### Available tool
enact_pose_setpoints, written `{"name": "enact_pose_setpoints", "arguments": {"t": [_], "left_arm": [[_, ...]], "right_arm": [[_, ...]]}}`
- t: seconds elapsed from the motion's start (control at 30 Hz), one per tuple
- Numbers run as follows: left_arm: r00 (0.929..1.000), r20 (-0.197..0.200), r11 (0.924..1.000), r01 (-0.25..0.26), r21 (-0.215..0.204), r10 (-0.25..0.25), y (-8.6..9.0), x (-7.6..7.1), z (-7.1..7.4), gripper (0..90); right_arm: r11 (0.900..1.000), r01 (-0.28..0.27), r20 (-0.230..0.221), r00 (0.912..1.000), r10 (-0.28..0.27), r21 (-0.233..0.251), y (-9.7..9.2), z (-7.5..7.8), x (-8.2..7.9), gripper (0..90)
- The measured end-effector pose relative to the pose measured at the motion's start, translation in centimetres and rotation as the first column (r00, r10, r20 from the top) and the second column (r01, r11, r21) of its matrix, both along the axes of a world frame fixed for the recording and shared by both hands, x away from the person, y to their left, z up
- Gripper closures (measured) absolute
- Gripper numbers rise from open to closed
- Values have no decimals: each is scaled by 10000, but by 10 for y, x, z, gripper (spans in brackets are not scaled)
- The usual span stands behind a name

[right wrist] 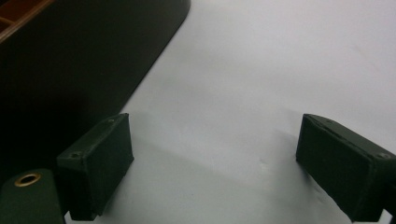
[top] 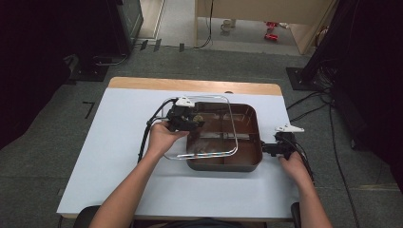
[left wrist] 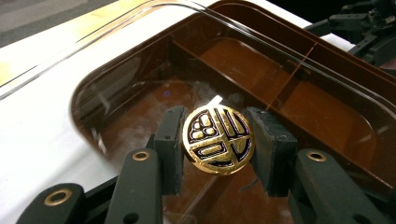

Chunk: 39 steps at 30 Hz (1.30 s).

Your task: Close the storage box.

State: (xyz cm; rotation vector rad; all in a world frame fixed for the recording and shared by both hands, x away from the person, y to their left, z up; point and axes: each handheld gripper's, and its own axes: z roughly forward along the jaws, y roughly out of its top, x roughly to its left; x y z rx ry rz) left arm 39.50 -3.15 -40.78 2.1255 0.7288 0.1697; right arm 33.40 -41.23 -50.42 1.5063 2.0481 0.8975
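Knob (left wrist: pixel 218 139), round gold-and-black one on the clear lid (top: pixel 223 102), sits mid-frame clamped between the left claw (left wrist: pixel 218 140) pads, lid hanging tilted over the brown divided tray (top: pixel 252 161). Right claw (right wrist: pixel 212 163) is wide open, nothing in it, on the desk (top: pixel 119 142) at the tray's right edge.

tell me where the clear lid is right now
The clear lid sits skewed over the left part of the brown divided tray in the high view, its left edge overhanging the table, with the left gripper clamped on its gold round knob.
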Motion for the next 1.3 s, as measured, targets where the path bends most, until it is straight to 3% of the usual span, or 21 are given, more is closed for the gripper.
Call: {"name": "enact_pose_setpoints", "arguments": {"t": [0.37,0.6,0.73,0.87,1.3], "left_arm": [[9982,-30,9982,596,-63,-596,-38,0,1,597],[9943,-81,9938,1069,305,-1067,-63,-2,-2,597],[9934,-428,9929,1088,488,-1067,-74,-1,-8,596],[9941,-401,9927,1035,624,-1012,-84,-3,-13,596],[9939,-515,9940,999,439,-976,-86,-3,-18,593]], "right_arm": [[10000,4,-12,10000,-4,-8,0,0,0,103],[10000,2,5,10000,-2,-2,0,0,0,103],[10000,-3,-1,10000,3,-6,0,0,0,103],[10000,-11,3,10000,11,-12,0,0,0,103],[10000,6,-17,10000,-6,-5,0,0,0,103]]}}
